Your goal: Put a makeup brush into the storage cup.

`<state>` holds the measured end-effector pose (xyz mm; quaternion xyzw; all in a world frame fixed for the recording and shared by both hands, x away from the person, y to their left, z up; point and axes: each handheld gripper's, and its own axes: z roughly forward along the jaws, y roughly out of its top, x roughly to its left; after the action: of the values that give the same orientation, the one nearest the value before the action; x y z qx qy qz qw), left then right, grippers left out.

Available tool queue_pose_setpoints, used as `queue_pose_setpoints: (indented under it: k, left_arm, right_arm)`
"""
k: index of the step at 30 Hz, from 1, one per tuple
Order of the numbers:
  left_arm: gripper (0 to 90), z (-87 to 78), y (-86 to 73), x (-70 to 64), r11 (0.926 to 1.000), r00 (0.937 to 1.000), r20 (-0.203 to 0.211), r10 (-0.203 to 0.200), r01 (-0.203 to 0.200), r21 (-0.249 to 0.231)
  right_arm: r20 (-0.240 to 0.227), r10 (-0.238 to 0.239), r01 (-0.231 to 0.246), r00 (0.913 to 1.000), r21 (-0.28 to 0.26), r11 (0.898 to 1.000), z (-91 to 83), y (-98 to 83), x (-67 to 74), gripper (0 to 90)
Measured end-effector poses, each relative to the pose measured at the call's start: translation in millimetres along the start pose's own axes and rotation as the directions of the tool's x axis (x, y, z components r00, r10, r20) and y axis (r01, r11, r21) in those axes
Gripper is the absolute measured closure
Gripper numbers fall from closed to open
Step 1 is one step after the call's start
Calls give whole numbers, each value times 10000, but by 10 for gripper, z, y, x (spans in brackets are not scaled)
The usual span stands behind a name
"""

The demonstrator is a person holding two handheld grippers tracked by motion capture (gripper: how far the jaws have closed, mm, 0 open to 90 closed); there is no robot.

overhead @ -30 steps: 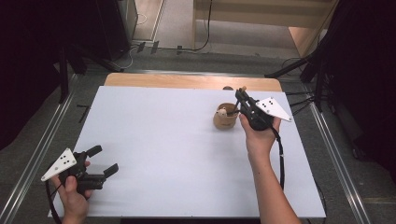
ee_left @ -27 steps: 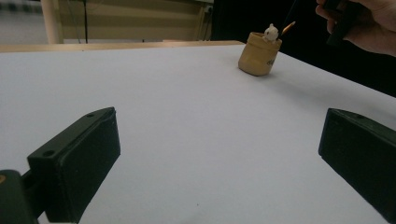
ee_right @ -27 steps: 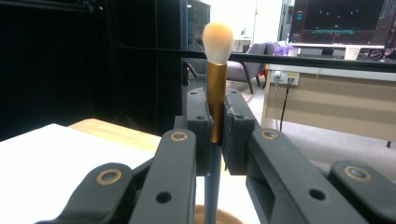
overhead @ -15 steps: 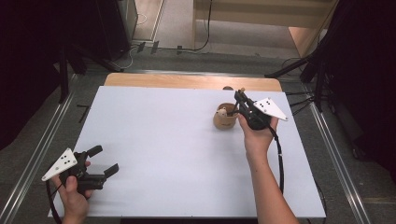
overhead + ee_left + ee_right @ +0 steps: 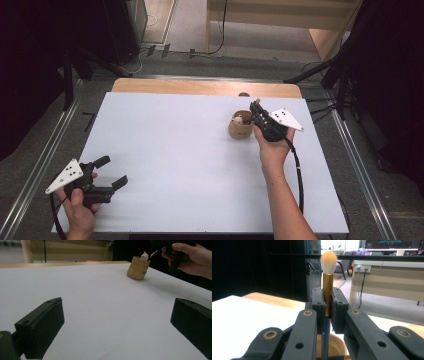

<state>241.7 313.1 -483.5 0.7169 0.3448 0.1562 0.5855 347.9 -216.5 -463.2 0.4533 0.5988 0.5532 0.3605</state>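
So the right gripper (image 5: 327, 306) is clamped tight on a makeup brush (image 5: 328, 277), gold ferrule pinched between the pads, bristles up top centre of the right gripper view. In the high view that same right gripper (image 5: 260, 114) sits right of centre, just beside a small round wooden cup (image 5: 240, 128) on the white table (image 5: 175, 150). Left gripper (image 5: 111, 171) is down in the lower left, jaws spread wide with nothing in them

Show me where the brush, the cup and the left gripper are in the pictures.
brush (image 5: 328, 293): right gripper view, on its golden ferrule.
cup (image 5: 240, 131): high view, on its outer wall.
left gripper (image 5: 111, 172): high view, midway between its open jaws.
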Motion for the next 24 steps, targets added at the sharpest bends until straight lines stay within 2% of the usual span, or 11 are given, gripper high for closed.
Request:
queue_pose_setpoints:
  k: [3,6,11,15,20,24]
  left_arm:
    - [0,-2,1,1,10000,10000,0,15,-15,-7]
    - [0,-2,-1,2,10000,10000,-8,-21,21,-7]
    - [0,2,-1,1,10000,10000,3,5,-5,16]
    - [0,7,0,-9,10000,10000,-3,10,-10,30]
    - [0,12,-1,-9,10000,10000,-3,20,-20,32]
    - [0,14,-1,-8,10000,10000,15,74,-74,48]
  right_arm:
    - [68,55,-56,10000,108,9999,2,-42,-11,838]
    - [233,173,-177,9996,191,9997,-14,-54,-22,697]
    - [423,34,-51,9991,397,9992,-85,-45,-52,552]
    - [522,374,-390,9979,287,9988,-161,-42,-58,402]
    - [585,113,-133,9982,340,9993,-260,-45,-81,332]
    - [444,221,-232,9988,248,9994,-332,-43,-86,246]
